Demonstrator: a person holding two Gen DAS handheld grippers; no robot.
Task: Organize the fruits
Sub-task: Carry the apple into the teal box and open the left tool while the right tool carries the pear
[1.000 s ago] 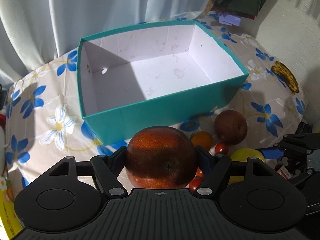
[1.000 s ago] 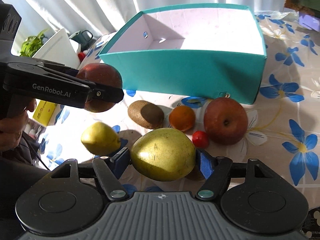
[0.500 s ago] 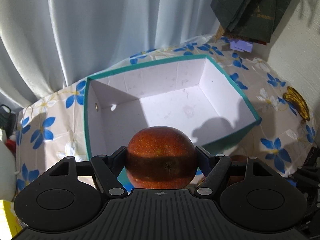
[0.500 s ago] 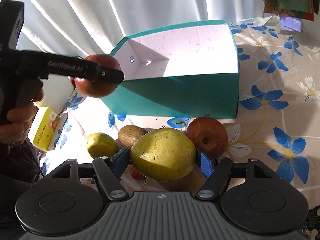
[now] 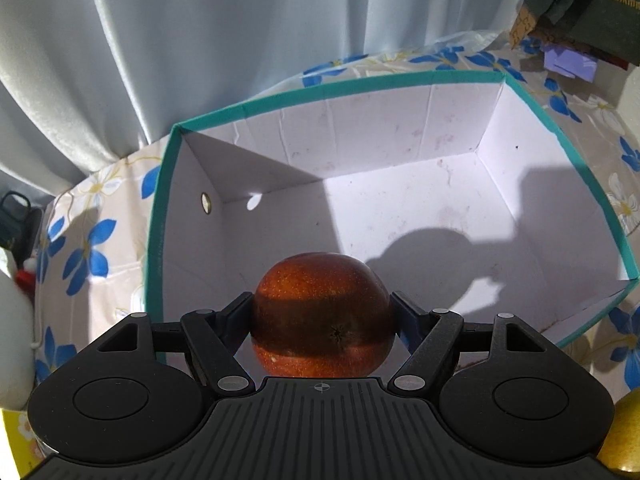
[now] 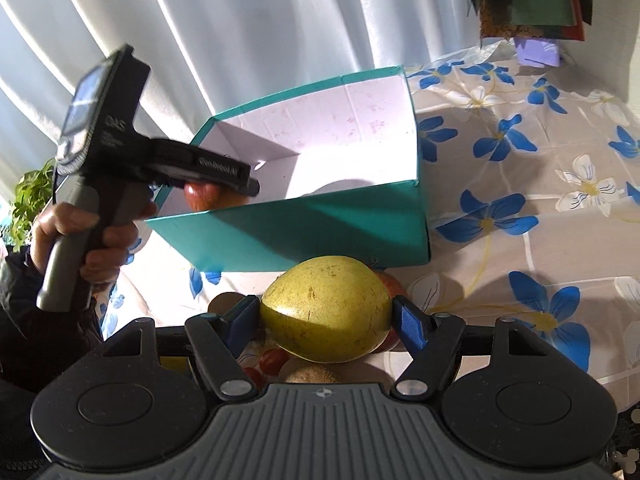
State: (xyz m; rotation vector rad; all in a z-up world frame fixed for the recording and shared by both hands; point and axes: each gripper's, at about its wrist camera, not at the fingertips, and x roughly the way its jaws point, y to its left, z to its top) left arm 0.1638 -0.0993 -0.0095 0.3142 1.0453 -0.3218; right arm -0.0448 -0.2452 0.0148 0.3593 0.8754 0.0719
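Since 1 second ago, left claw (image 5: 323, 322) is carrying the red apple (image 5: 322, 316) from in front of the teal box (image 5: 158, 240) to over its near wall, above the bare white floor. Both pads are clamping the apple's sides. In the right wrist view, this claw (image 6: 216, 184) is reaching over the box's near-left corner, a hand (image 6: 86, 236) gripping its grey handle, the apple (image 6: 208, 196) showing just under the fingers.

Right claw (image 6: 326, 316) is clamping the yellow-green pear (image 6: 326, 312) between its blue pads (image 6: 410, 320) and is now holding it higher above the fruit on the counter than before. Beneath the pear, a kiwi (image 6: 224, 302), 2 cherry tomatoes (image 6: 272, 360) and part of a second red apple (image 6: 394, 286) are lying on the flowered cloth (image 6: 520, 208), near the counter's front edge, just before the box.

Another yellow fruit (image 5: 622, 436) is showing at the lower right of the left wrist view.
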